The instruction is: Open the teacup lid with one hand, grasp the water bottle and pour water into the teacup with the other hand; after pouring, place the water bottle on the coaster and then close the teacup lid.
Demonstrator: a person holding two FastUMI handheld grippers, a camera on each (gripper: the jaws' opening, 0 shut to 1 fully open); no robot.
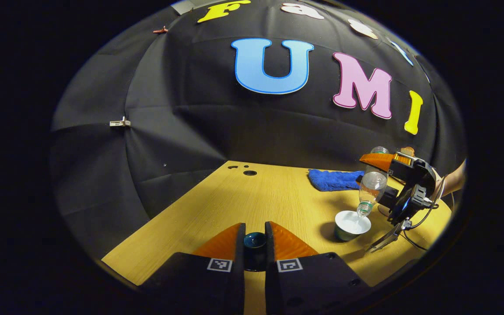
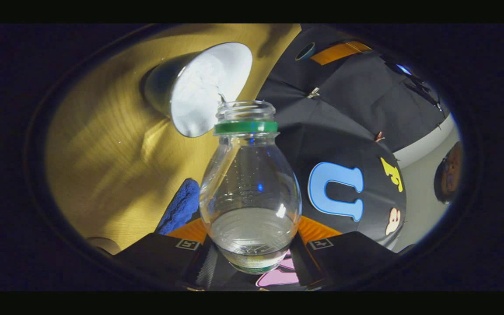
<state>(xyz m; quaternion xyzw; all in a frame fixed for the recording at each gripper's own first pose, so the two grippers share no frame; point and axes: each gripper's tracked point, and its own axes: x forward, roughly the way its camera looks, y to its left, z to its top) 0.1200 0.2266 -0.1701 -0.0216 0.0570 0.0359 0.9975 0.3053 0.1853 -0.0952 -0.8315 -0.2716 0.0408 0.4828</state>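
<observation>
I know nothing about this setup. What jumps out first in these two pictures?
A clear water bottle, clamped in the right tongs, tips mouth-down over the open white teacup on the wooden table. Nearer, the left tongs hold the dark teacup lid aside.

One teacup (image 1: 352, 224) on the table, one water bottle (image 2: 250, 188) tipped over it, one dark lid (image 1: 254, 240), one blue cloth (image 1: 333, 180) at the back, and two grippers: left (image 1: 255, 232), right (image 2: 252, 236)
</observation>
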